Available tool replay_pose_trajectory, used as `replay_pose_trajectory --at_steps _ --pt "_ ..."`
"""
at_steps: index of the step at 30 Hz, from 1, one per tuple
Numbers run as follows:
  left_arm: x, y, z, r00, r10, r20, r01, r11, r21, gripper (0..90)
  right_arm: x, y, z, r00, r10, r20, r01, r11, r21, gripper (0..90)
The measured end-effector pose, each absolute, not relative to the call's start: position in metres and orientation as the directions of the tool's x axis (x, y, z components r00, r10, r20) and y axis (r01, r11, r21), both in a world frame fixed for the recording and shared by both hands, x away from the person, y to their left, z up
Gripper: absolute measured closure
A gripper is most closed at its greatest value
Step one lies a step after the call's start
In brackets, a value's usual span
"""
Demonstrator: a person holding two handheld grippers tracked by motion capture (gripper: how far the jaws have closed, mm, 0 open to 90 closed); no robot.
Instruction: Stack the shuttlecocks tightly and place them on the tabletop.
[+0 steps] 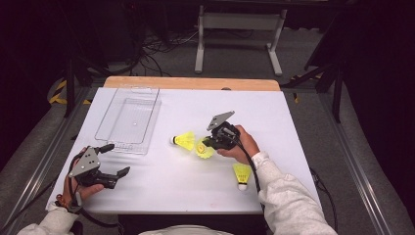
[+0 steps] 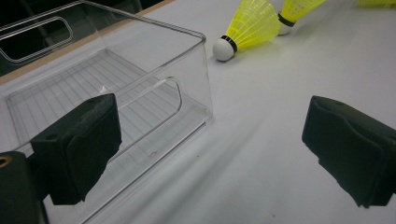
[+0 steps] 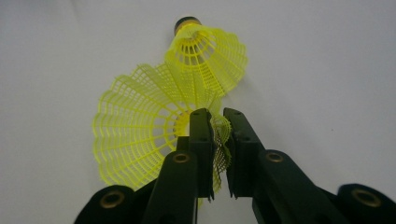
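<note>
The right gripper [image 3: 218,154] pinches the crumpled skirt of a yellow plastic mesh shuttlecock [image 3: 140,140] lying mid-table just beside a second one [image 3: 210,51], while the left gripper [image 1: 113,164] rests wide open and empty near the clear plastic bin [image 1: 128,120].

Right gripper [image 3: 218,140]: two black fingers [image 3: 201,140] nearly together, pinching the crumpled edge of a yellow shuttlecock [image 3: 140,135] skirt between them. Skirt mesh splayed wide, open end toward the camera. Second yellow shuttlecock [image 3: 210,51] just beyond, touching or overlapping the first, dark-banded base pointing away. Both on a plain white desk [image 3: 327,70].
</note>
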State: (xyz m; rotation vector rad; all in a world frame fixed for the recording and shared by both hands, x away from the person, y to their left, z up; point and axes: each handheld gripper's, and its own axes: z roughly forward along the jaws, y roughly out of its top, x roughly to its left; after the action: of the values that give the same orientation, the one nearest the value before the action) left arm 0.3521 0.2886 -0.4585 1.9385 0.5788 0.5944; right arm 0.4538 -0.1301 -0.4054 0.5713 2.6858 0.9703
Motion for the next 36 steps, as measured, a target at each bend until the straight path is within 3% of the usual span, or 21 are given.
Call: replay_pose_trajectory --at_steps 20,36 --pt "0.353 0.286 -0.46 0.77 0.618 0.159 0.147 -0.415 0.898 5.6 0.458 -0.169 -0.414 -0.868 0.486 -0.102 0.341 0.732 0.59 70.3" --pt "0.353 0.285 -0.46 0.773 0.614 0.161 0.149 -0.422 0.894 5.6 0.445 -0.188 -0.403 -0.845 0.526 -0.097 0.363 0.698 0.618 61.7"
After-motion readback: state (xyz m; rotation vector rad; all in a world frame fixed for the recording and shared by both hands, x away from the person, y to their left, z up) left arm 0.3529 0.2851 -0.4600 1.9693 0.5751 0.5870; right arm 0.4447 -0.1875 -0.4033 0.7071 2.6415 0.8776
